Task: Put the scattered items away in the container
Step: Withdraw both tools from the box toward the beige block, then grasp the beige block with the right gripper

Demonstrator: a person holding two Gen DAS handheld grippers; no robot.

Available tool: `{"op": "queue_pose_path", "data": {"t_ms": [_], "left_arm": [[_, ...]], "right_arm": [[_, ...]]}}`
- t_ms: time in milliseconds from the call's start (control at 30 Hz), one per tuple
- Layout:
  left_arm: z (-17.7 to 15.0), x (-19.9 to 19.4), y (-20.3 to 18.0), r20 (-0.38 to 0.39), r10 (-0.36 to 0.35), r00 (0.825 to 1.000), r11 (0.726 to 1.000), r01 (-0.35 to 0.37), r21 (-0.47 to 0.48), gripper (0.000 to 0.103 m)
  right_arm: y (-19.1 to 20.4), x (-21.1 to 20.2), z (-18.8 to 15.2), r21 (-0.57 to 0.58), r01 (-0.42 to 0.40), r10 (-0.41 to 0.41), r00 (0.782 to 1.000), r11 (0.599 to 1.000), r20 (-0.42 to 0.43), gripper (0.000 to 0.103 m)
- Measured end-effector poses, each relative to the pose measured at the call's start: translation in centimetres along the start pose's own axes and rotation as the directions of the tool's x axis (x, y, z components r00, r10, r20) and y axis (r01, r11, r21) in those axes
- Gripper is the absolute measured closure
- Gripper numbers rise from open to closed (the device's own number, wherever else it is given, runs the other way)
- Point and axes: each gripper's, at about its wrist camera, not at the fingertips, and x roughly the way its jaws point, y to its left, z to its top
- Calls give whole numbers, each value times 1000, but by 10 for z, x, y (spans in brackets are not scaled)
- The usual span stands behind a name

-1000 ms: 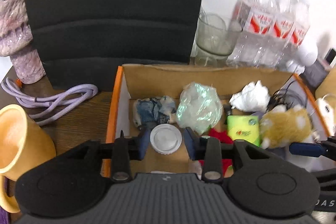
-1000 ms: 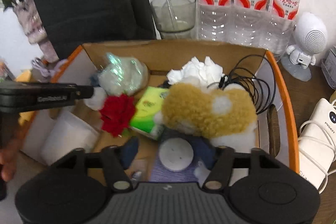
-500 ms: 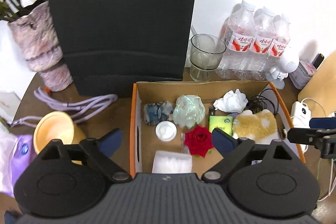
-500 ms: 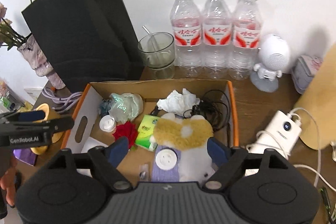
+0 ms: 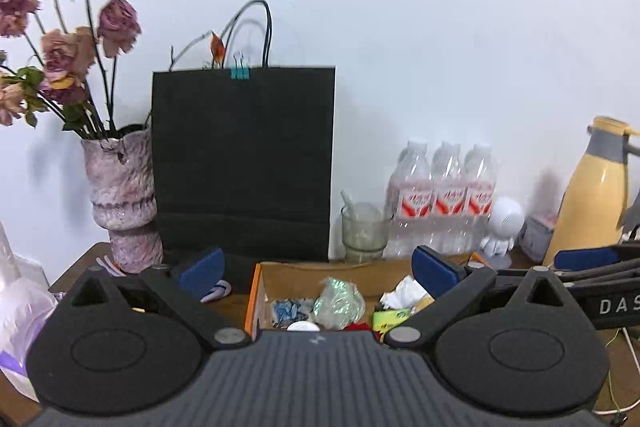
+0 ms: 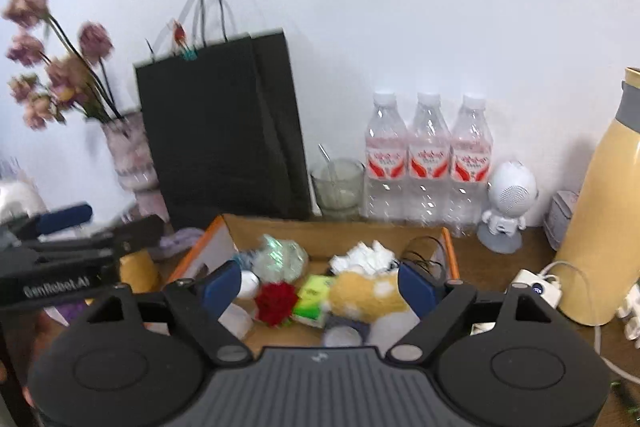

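Note:
An orange-edged cardboard box [image 6: 332,227] [image 5: 280,277] sits on the wooden table and holds several items: a red fabric rose [image 6: 276,301], a green packet [image 6: 314,293], a tan plush toy [image 6: 368,293], crumpled white tissue [image 6: 366,255], a shiny clear wrapper [image 6: 278,255] [image 5: 338,301] and white caps [image 5: 303,326]. My left gripper [image 5: 318,269] is open and empty, raised back above the box's near side. My right gripper [image 6: 318,285] is open and empty, also raised above the box.
A black paper bag [image 5: 242,163], a vase of dried roses [image 5: 122,201], a glass [image 6: 338,187], three water bottles [image 6: 428,163], a white robot figure [image 6: 506,203] and a yellow flask [image 6: 600,211] stand behind the box. A white charger [image 6: 536,287] lies at right.
Both grippers opened, released their white caps into the box, then pulled up and back, so the box now looks small and low in both views.

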Motion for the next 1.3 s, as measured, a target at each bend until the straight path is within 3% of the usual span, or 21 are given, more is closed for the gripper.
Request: {"op": "queue_pose_path", "data": {"t_ms": [200, 267, 367, 467, 567, 700, 900, 1067, 1133, 1233, 1300], "left_arm": [[-23, -28, 1, 59, 8, 998, 1000, -9, 10, 0], [-44, -47, 4, 61, 19, 998, 1000, -21, 23, 0], [-92, -86, 11, 16, -2, 1000, 999, 2, 43, 0], [-135, -117, 19, -27, -26, 999, 999, 27, 42, 0], [-159, -127, 22, -83, -45, 996, 998, 48, 44, 0], [-162, -112, 23, -139, -64, 988, 998, 67, 17, 0], [-160, -93, 28, -172, -56, 983, 998, 52, -25, 0], [-160, -80, 24, -182, -50, 982, 999, 50, -9, 2], [-158, -72, 19, -192, -63, 979, 998, 62, -10, 7], [-152, -53, 7, -218, -110, 970, 994, 105, -30, 20], [-149, -37, -6, -236, -150, 960, 989, 145, -39, 23]], "right_arm": [[4, -21, -37, -16, 31, -28, 992, 999, 124, 17], [6, -38, -56, 14, 73, -74, 988, 997, 133, 17], [10, -74, -103, 17, 48, -50, 986, 999, 157, 15], [16, -99, -154, -34, 90, -86, 990, 995, 111, 15], [14, -104, -188, -25, 93, -92, 995, 995, 44, 16], [16, -73, -192, -24, 94, -95, 994, 995, -51, 21], [29, -18, -186, -13, 98, -99, 987, 995, -124, 42], [26, 11, -182, -9, 152, -151, 978, 988, -145, 74], [24, 15, -181, -43, 167, -172, 975, 985, -141, 82], [9, 13, -178, -32, 168, -171, 976, 985, -138, 83], [-6, 3, -178, -6, 180, -179, 979, 984, -100, 82]]}}
